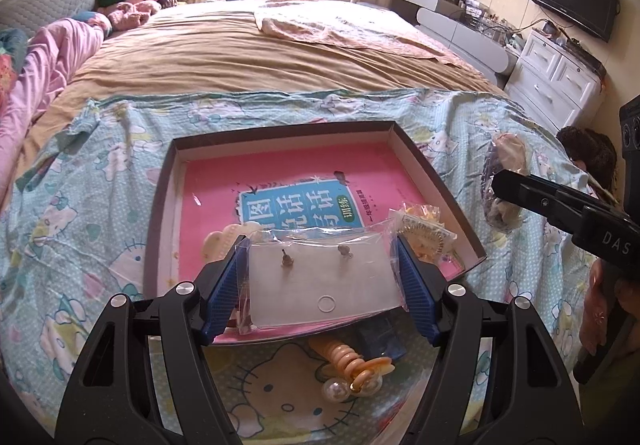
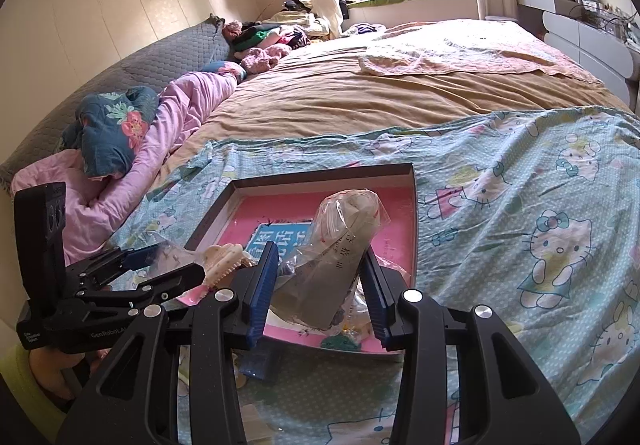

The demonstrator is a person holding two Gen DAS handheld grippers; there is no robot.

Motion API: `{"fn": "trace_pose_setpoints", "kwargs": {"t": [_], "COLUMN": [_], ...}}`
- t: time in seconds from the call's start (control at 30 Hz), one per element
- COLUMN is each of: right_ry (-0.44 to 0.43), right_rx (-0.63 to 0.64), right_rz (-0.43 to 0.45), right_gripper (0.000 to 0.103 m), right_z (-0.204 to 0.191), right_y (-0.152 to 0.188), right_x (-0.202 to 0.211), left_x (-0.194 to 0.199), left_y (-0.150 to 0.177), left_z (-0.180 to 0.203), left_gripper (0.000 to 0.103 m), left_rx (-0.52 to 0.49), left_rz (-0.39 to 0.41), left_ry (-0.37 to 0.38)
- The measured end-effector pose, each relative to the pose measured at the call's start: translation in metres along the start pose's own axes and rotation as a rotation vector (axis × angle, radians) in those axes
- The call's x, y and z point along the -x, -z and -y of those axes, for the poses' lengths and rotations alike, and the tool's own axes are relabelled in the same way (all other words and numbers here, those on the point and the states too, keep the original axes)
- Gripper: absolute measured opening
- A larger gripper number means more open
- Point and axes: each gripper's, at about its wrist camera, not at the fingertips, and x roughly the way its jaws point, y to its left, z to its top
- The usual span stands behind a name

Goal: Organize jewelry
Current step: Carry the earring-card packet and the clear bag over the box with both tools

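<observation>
We are gripping a clear earring packet (image 1: pixel 320 277) in our left gripper (image 1: pixel 321 279) and a crumpled plastic bag (image 2: pixel 336 257) in our right gripper (image 2: pixel 318 287), both over the near edge of the shallow box (image 1: pixel 432 173) on the bed.

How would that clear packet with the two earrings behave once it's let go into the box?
The clear packet probably stays fairly flat: a stiff-looking card spans the left gripper's pads without sagging. It looks light, so it may slide on the glossy pink book. The loose plastic edges seem floppy.

clear earring packet (image 1: pixel 320 281) above tray (image 1: pixel 280 133)
</observation>
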Motion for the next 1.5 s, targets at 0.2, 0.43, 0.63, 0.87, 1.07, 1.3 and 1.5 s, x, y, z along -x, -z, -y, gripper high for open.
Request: {"fn": "trace_pose_setpoints", "kwargs": {"t": [0.2,0.43,0.63,0.87,1.07,1.3,1.5], "right_ry": [0.023,0.058,0.072,0.099,0.128,0.115,0.097], "right_rx": [0.008,0.018,0.019,0.053,0.079,0.087,0.094], "right_rz": [-0.011,-0.033,-0.068,-0.112,-0.13,-0.133,-0.143], "right_gripper": [0.039,0.04,0.039,0.04,0.04,0.04,0.04], "right_z": [0.008,0.019,0.026,0.024,0.021,0.016,0.009], "right_y": [0.001,0.003,0.007,0.015,0.016,0.013,0.011], "right_x": [-0.005,-0.014,-0.026,-0.046,-0.061,-0.071,-0.078], "left_x": [-0.019,-0.039,-0.052,-0.06,-0.064,-0.067,-0.066], "left_y": [0.006,0.012,0.014,0.016,0.016,0.019,0.019], "left_z": [0.009,0.017,0.019,0.016,0.009,0.0,-0.008], "left_gripper": [0.063,0.063,0.063,0.064,0.064,0.064,0.064], "left_rx": [-0.022,-0.04,-0.049,-0.061,-0.051,-0.03,-0.009], "left_rz": [-0.045,-0.086,-0.11,-0.114,-0.122,-0.129,-0.126], "left_ry": [0.021,0.037,0.039,0.015,-0.004,-0.023,-0.038]}}
